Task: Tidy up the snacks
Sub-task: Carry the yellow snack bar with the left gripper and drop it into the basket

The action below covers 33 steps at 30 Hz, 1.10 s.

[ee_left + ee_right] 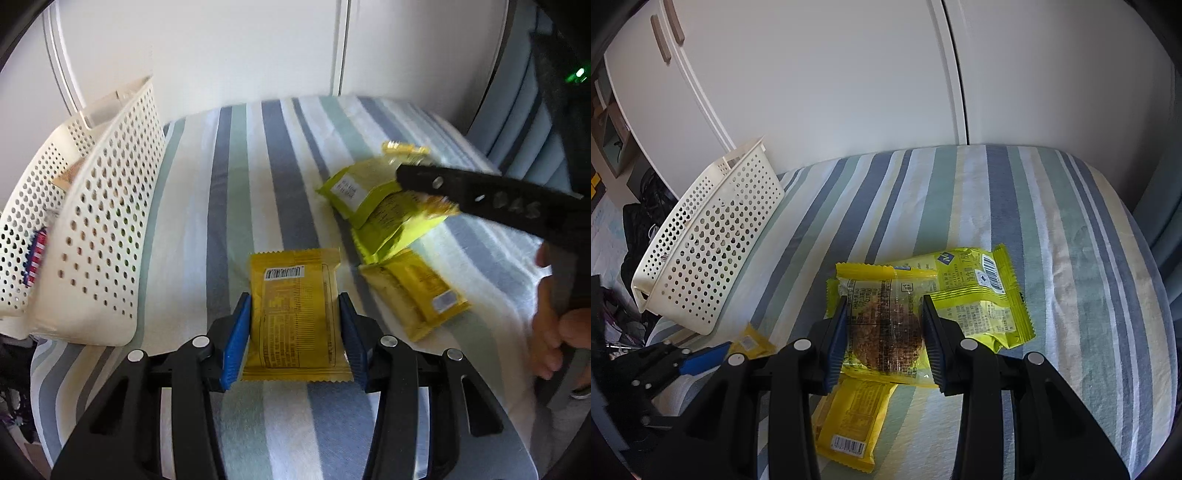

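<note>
basket (99, 236) contents mostly hidden, right gripper (417, 177) motion-blurred, bottom packet (849, 424) half covered

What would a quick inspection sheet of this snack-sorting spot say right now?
Surface: striped cloth, wrinkled.
Job's things: white perforated basket at the left, some items inside; lime-green packets and a yellow packet loose on the cloth.
Clutter: nothing seen on the cloth.
Grippers: left gripper shut on mustard-yellow packet; right gripper shut on clear-window cookie packet; blue fingers.
Cables: nothing seen.
Surroundings: white cabinet doors behind; dark items on the floor at left.
</note>
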{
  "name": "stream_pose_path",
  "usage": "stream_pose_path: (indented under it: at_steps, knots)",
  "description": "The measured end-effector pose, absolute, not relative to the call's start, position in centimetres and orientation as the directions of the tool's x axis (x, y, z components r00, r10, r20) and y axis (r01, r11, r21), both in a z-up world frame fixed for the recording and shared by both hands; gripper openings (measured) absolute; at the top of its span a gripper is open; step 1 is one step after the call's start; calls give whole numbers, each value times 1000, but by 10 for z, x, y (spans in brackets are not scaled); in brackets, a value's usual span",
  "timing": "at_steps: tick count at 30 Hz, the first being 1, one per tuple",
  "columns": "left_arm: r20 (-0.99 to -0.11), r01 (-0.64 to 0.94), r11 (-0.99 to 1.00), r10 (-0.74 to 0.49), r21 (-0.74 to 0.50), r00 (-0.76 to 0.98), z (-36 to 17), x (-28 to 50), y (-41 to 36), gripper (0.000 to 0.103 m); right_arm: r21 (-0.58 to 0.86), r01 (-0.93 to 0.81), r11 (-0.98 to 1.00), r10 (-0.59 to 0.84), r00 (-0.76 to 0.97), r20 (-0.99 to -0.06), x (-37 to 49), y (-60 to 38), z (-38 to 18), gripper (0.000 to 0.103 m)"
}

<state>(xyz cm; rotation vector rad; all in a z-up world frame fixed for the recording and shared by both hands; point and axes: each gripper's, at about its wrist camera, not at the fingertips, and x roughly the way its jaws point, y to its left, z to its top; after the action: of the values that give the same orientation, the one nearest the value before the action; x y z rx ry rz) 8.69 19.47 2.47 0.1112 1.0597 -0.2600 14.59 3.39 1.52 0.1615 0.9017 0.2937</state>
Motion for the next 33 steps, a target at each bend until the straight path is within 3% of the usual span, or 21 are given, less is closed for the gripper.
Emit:
stream_pose_path:
  at_steps: [16,33]
  knots:
    - [-757,200,978,-170,-53,631,100,76,219,48,268,-158,950,309,584,-750,147,33,13,38]
    - [-704,-71,992,-21,-102,710,125,93,339,48,265,-159,951,307,584,-751,148,33,12,38]
